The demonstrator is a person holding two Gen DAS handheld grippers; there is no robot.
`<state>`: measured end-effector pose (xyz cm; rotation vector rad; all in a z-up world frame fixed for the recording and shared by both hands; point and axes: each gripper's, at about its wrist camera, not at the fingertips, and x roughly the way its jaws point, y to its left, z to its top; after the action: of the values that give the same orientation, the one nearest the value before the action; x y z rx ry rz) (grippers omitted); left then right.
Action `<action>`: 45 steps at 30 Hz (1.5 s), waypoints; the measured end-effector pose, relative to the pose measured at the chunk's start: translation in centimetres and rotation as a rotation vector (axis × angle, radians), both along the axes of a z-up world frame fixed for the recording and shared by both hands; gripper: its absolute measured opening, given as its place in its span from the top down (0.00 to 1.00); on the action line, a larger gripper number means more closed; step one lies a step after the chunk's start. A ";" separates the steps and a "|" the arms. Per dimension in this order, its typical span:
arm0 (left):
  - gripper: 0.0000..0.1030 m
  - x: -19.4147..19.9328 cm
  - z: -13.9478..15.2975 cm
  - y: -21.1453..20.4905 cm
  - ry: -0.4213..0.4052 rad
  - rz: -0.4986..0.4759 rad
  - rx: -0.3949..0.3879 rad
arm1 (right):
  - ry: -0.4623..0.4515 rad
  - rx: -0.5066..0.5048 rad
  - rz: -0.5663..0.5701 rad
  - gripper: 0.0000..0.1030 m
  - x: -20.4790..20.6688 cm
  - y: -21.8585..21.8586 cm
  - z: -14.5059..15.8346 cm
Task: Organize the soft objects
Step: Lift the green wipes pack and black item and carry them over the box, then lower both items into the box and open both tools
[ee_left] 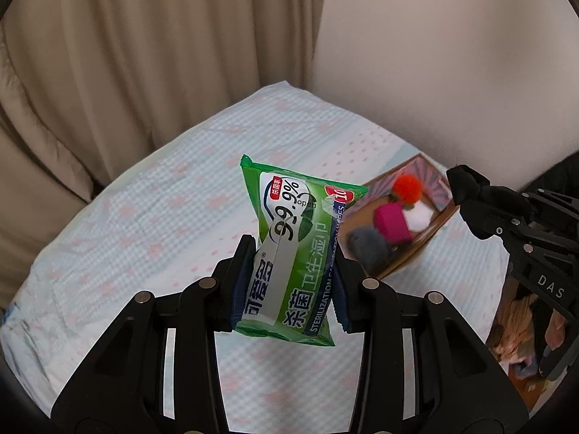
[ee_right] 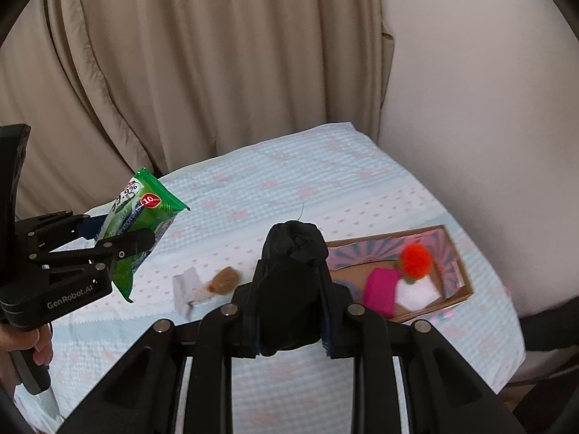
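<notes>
Wipes pack [ee_left: 293, 249] and black cloth [ee_right: 293, 282], both clamped

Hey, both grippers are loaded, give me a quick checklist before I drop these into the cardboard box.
1. Left gripper grip on the green wipes pack: ok, jaws clamp both sides, pack lifted off the bed.
2. Right gripper grip on the black cloth bundle: ok, pinched between the jaws.
3. Cardboard box open on top: ok.
4. Free room in the box: cannot tell; orange pom-pom, pink block and white item already fill much of it.
5. Bed cleared: not ok, brown plush and white packet remain.
</notes>
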<state>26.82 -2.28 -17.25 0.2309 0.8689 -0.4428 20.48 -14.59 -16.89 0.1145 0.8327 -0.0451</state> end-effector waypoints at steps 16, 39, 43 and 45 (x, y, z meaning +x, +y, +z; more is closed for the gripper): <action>0.66 2.6 -7.4 -16.7 0.151 0.148 -0.011 | 0.125 0.005 0.120 0.78 4.1 -16.5 -3.5; 0.66 12.0 -23.5 -24.5 0.472 0.292 0.076 | 0.475 0.080 0.280 0.78 11.0 -22.9 -21.6; 0.23 12.4 -23.9 -24.7 0.523 0.313 0.058 | 0.506 0.087 0.264 0.39 11.1 -23.1 -22.9; 0.00 12.6 -23.7 -24.5 0.534 0.314 0.027 | 0.486 0.118 0.271 0.00 10.8 -23.3 -22.8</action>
<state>39.38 -26.76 -40.98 -0.0069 1.4102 -0.1966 31.27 -37.89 -39.68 0.1014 1.3309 0.2405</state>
